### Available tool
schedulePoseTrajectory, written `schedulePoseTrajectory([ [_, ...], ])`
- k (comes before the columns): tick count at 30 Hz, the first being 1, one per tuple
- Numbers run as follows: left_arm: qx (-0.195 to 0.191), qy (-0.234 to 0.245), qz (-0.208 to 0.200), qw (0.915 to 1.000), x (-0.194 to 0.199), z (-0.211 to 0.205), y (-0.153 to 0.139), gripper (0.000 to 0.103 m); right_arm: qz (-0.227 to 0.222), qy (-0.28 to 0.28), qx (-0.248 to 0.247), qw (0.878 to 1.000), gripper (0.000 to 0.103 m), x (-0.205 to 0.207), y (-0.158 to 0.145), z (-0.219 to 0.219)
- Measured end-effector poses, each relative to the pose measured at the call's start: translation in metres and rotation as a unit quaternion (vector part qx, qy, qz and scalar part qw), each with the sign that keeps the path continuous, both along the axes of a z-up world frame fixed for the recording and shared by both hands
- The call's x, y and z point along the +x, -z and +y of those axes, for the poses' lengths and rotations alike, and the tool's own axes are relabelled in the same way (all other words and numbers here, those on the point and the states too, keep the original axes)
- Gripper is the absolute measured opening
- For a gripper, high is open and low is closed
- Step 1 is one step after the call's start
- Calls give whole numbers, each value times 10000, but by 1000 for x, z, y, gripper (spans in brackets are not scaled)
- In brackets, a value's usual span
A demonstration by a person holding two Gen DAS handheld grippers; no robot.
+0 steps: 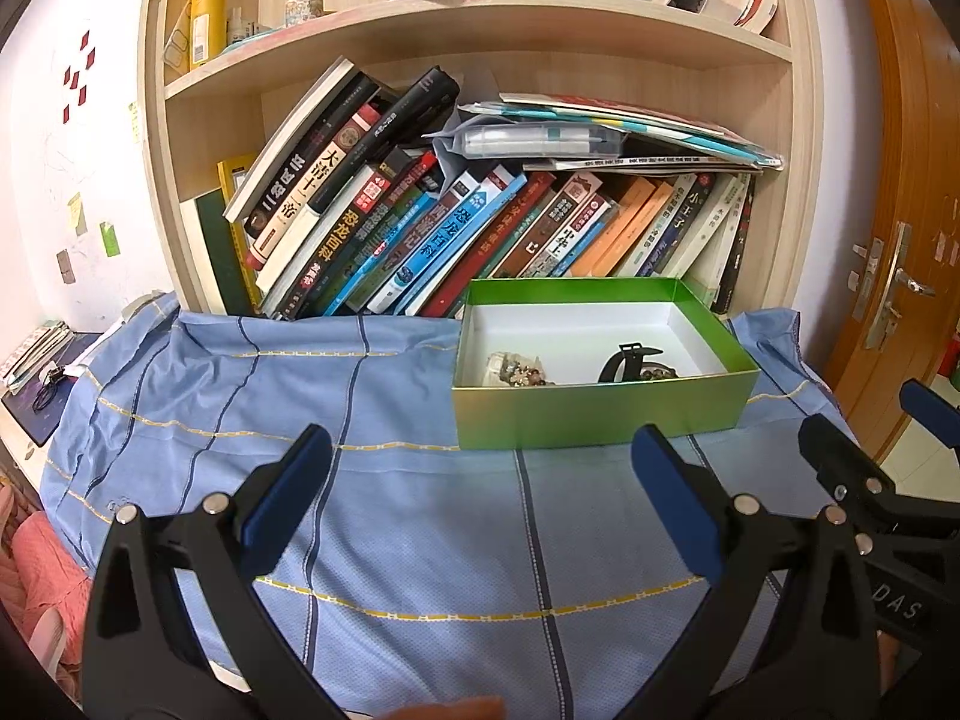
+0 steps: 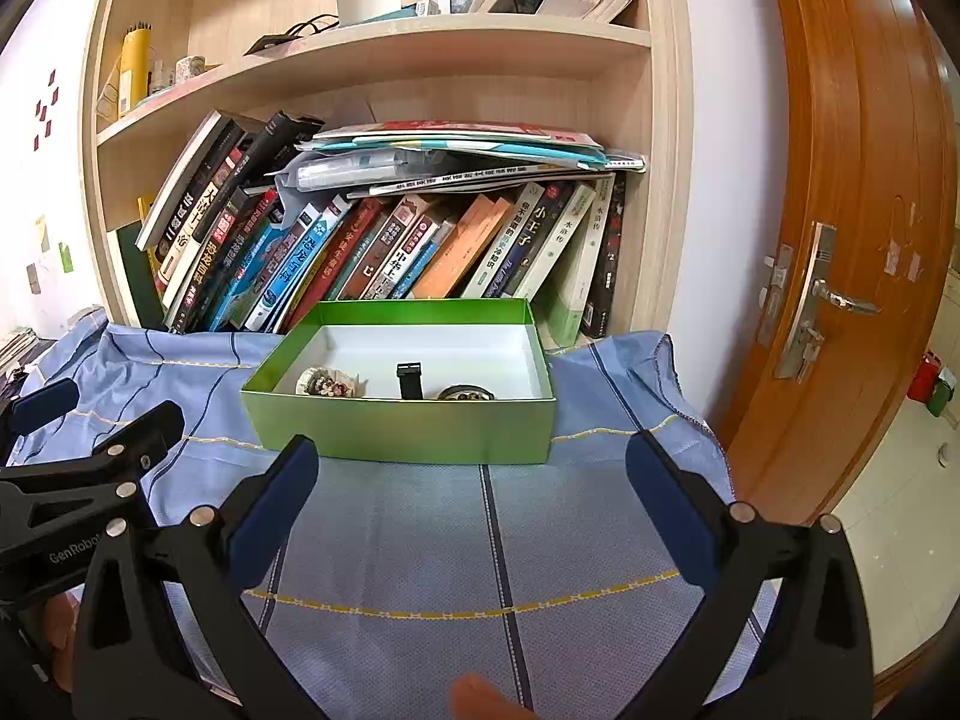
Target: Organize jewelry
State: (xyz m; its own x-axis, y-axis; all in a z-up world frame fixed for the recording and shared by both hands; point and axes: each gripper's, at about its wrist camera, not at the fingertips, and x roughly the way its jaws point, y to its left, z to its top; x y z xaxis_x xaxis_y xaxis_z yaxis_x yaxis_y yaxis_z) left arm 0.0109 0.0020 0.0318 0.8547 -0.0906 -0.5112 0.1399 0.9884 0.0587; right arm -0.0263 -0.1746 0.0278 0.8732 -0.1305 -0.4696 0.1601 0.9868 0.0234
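Behind our cloth-covered bench [image 1: 420, 516], a bookshelf [image 1: 480, 48] looms. On the cloth, the green box [image 2: 408, 426] already holds jewelry [image 2: 327, 385]; nothing remains outside, we judge. Left gripper [image 1: 480, 504] and right gripper [image 2: 471, 507] jaws gape, released.

Bare blue cloth [image 2: 420, 540] lay open between the near edge and the green box [image 2: 408, 426], and wide to its left [image 1: 240, 420]. The box's open top gave room above the jewelry. Leaning books [image 2: 360, 252] crowded just behind its far wall; the wooden door [image 2: 852, 240] bounded the right.
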Motion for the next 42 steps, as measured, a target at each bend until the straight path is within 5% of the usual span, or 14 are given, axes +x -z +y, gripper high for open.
schedulePoseTrajectory([
  [42, -13, -40, 72, 10000, 0, 1, 7, 99, 46, -21, -13, 10000, 100, -1, 6, 0],
])
